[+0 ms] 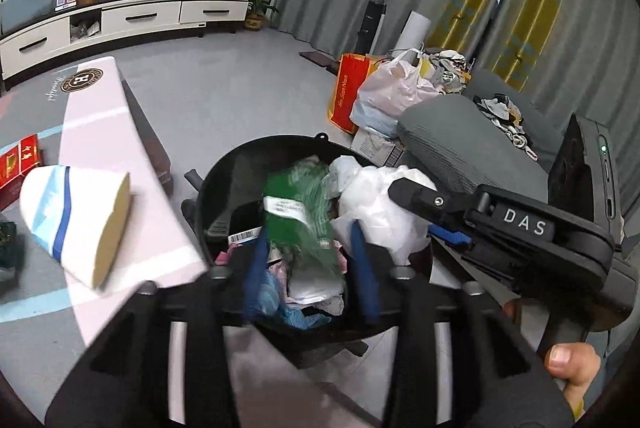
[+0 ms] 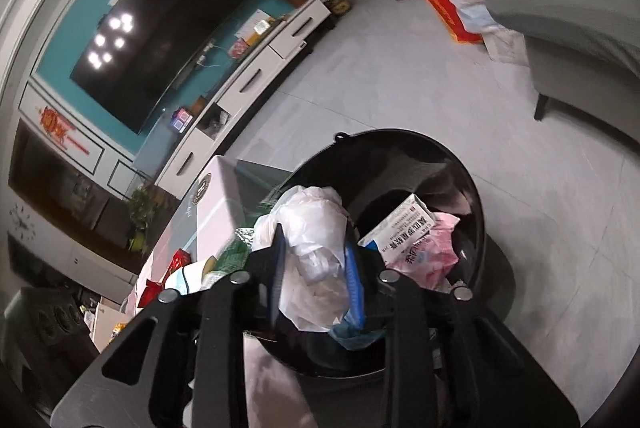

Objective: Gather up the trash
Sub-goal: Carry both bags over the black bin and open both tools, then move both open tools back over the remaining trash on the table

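A black trash bin (image 1: 224, 172) stands on the floor right below both grippers and holds several pieces of rubbish. My left gripper (image 1: 310, 268) hangs over it, open, with a green packet (image 1: 298, 212) blurred between its blue pads and not pinched. My right gripper (image 2: 316, 274) is over the same bin (image 2: 476, 212). A crumpled white plastic bag (image 2: 316, 228) fills the gap between its fingers, and the jaws stand slightly apart. In the left wrist view that white bag (image 1: 376, 216) lies beside the green packet, under the right gripper's housing marked DAS (image 1: 520, 226).
A white medicine box (image 2: 400, 228) and pink wrapper (image 2: 436, 256) lie in the bin. A paper cup (image 1: 76, 224) lies on the pink table (image 1: 100, 132) to the left. A grey sofa (image 1: 460, 144), filled bags (image 1: 388, 92) and a TV cabinet (image 1: 120, 20) surround the grey floor.
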A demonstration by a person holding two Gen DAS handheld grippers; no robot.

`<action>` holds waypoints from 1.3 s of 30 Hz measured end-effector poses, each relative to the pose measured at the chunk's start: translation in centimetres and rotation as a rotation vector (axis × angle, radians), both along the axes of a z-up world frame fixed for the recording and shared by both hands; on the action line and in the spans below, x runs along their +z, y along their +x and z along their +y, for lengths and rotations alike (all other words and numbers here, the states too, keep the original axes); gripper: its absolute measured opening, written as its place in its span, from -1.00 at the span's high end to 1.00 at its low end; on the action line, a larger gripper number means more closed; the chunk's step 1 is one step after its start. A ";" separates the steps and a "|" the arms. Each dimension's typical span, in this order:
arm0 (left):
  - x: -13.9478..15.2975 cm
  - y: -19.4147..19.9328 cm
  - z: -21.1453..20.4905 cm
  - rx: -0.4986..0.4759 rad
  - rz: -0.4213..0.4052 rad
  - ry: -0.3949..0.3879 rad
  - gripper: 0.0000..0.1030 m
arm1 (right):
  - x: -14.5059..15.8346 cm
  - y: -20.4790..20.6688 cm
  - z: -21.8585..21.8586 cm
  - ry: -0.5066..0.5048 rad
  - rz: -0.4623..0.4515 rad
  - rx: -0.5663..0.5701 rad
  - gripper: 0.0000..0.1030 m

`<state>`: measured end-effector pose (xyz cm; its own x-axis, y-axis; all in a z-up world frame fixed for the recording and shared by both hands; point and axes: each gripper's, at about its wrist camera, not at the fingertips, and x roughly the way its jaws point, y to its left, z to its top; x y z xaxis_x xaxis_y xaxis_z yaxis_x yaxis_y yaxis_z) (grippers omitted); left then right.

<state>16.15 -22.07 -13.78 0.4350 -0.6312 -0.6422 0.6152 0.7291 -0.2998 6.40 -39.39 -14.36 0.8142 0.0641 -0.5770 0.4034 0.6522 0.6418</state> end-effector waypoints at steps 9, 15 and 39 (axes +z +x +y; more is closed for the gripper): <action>1.1 -1.6 2.3 0.003 -0.056 -0.010 -0.55 | -0.5 -0.5 -0.5 0.065 -0.003 -0.038 -0.11; 2.2 -3.4 6.2 0.048 -0.101 -0.005 -0.65 | -0.2 0.7 1.2 0.073 -0.006 0.014 -0.12; 1.3 -1.8 36.6 0.765 0.036 -0.064 -0.79 | 1.6 7.7 21.4 -0.252 0.011 0.500 -0.26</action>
<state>14.37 14.55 -12.46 0.7448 -0.1991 -0.6369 -0.0647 0.9284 -0.3659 14.09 -18.03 -12.77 0.7139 0.2998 -0.6328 0.0116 0.8985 0.4387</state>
